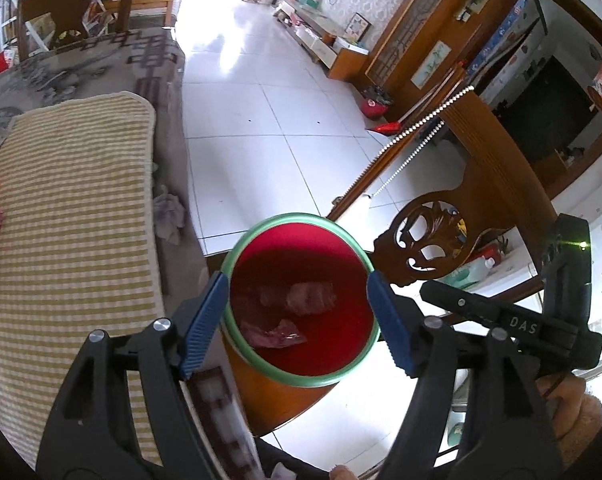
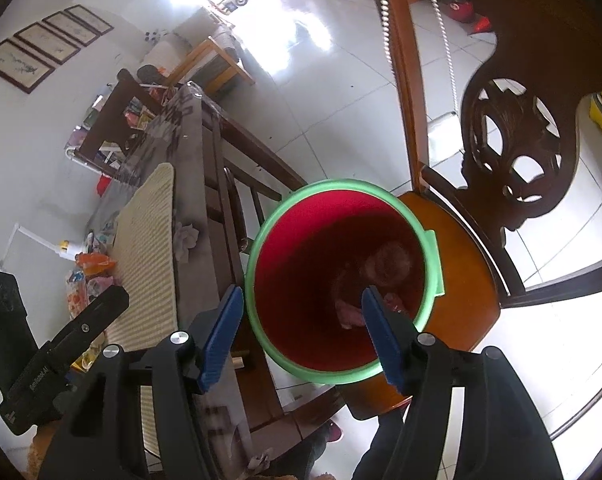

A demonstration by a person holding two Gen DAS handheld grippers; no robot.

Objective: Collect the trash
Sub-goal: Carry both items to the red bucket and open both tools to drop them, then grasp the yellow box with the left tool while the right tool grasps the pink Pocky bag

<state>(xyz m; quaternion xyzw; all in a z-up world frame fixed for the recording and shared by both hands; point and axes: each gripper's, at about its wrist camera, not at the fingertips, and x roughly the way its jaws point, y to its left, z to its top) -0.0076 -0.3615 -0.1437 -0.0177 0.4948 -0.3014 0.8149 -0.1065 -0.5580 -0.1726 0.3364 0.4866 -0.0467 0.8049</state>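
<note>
Ribbed blue pads [image 1: 391, 322] of both grippers, jaws released (nothing between), above round green-rimmed red bin [image 1: 301, 381].

Daylight floods in from the far doorway — glare on the floor [image 1: 237, 52] tiles, bucket [image 2: 341, 280] depths shadowed, fisheye edges bent dark.

— What sort of place is shown?
— A home's living and dining area is shown: a carved wooden chair [image 1: 441, 240], a cloth-covered table [image 1: 73, 208], a tiled floor [image 1: 261, 120] and framed pictures [image 2: 45, 46] are seen.
</note>
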